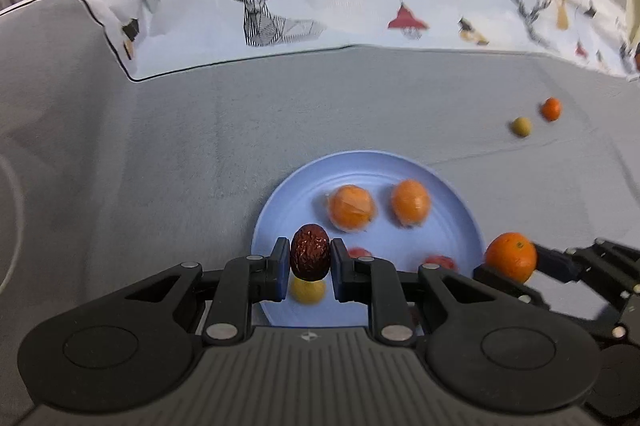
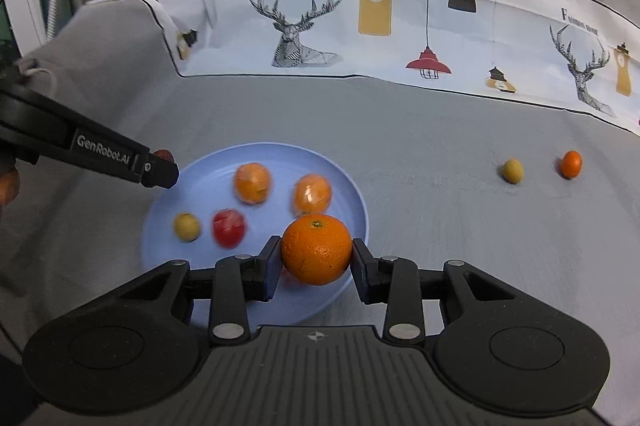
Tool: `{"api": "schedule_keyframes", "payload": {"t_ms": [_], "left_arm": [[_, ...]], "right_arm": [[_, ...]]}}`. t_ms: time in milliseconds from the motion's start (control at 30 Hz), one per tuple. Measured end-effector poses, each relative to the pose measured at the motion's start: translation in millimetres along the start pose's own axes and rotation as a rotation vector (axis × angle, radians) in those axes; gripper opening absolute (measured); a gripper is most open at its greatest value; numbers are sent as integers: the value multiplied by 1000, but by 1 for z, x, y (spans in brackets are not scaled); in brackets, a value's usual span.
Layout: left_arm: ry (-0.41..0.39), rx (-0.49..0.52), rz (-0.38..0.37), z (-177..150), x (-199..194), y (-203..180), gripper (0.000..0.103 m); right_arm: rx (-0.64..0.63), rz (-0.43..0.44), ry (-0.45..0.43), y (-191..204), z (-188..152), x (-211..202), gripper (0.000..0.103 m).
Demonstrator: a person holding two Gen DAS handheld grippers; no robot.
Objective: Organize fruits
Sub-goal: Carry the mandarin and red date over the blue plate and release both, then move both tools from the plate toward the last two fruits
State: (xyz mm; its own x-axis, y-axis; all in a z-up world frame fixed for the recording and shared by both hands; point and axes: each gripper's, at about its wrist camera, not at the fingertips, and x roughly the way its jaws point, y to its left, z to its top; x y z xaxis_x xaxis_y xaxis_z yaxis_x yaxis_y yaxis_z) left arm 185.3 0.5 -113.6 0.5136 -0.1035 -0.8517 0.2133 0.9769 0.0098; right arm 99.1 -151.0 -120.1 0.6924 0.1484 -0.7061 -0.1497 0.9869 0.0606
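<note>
— Carrying two fruits at once: left gripper (image 1: 310,266) clamped on a wrinkled dark-red dried date (image 1: 310,252), right gripper (image 2: 316,264) clamped on a round bright orange (image 2: 316,249). Both held above the near part of the round pale-blue plate (image 2: 256,154), neither set down yet.

— Already on the plate?

— Two peeled-looking orange fruits (image 2: 253,183) (image 2: 312,195), one small red fruit (image 2: 229,227), one small yellow-green fruit (image 2: 186,226). Possibly a second red one, glimpsed only from the left wrist, behind that gripper's right finger (image 1: 438,261).

— Left to do?

— Judging from the layout: releasing the date and the orange onto the plate, then fetching the small olive-yellow fruit (image 2: 512,170) and the small round orange fruit (image 2: 570,164), lying near each other on the grey cloth (image 2: 420,130), well apart from the plate. Roughly past halfway, at a guess.

— Hard to make out?

— Plenty. Plate fruits smeared by motion blur, so kinds uncertain. Near rim of the plate covered by the gripper bodies in both views. From the right wrist, only a sliver of the date showing past the left gripper's tip. Printed deer-and-lamp cloth (image 2: 360,18) at the back, cut off at the frame edges.
</note>
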Motion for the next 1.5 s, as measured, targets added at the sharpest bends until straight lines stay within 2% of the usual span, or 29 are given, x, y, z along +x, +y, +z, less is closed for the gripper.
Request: {"api": "schedule_keyframes", "payload": {"t_ms": [100, 133, 167, 200, 233, 300, 333, 400, 467, 633, 733, 867, 1033, 1100, 1200, 1300, 1367, 1500], "left_arm": [[32, 21, 3, 6, 23, 1, 23], [29, 30, -7, 7, 26, 2, 29], [22, 44, -15, 9, 28, 2, 58], [10, 47, -7, 11, 26, 3, 77], [-16, 33, 17, 11, 20, 4, 102], [-122, -1, 30, 4, -2, 9, 103], [-135, 2, 21, 0, -12, 11, 103], [-124, -5, 31, -12, -28, 14, 103], [-96, -20, 57, -30, -44, 18, 103], [4, -71, 111, -75, -80, 26, 103], [27, -121, 95, -97, -105, 27, 103], [-24, -130, 75, -112, -138, 22, 103], [-129, -121, 63, -115, -169, 10, 103], [-147, -133, 72, -116, -180, 4, 103], [-198, -154, 24, -121, -201, -1, 103], [-240, -116, 37, -123, -218, -8, 103], [-257, -113, 36, -125, -227, -10, 103], [-241, -91, 10, -128, -233, -21, 103]], "right_arm": [[6, -7, 23, -3, 2, 19, 38], [5, -8, 28, -4, 2, 24, 38], [4, -3, 28, -5, 2, 29, 39], [8, 2, 25, -6, 3, 31, 45], [17, 1, 17, -7, 5, 32, 51], [19, 6, 4, -8, 8, 27, 72], [11, 20, 1, -8, 8, 23, 76], [-4, 38, 10, -8, 4, 10, 85], [-13, 45, 43, -5, -6, -7, 88], [16, 90, 102, 9, -31, -55, 92], [22, 105, 75, 21, -36, -85, 95], [-13, 66, -11, 31, -33, -120, 96], [-26, 18, -108, 37, -38, -169, 97], [-52, 2, -142, 42, -43, -187, 97], [-104, -34, -209, 48, -49, -214, 101], [-108, -56, -253, 52, -50, -231, 102], [-112, -65, -276, 55, -53, -241, 102], [-137, -105, -337, 59, -67, -262, 102]]}}
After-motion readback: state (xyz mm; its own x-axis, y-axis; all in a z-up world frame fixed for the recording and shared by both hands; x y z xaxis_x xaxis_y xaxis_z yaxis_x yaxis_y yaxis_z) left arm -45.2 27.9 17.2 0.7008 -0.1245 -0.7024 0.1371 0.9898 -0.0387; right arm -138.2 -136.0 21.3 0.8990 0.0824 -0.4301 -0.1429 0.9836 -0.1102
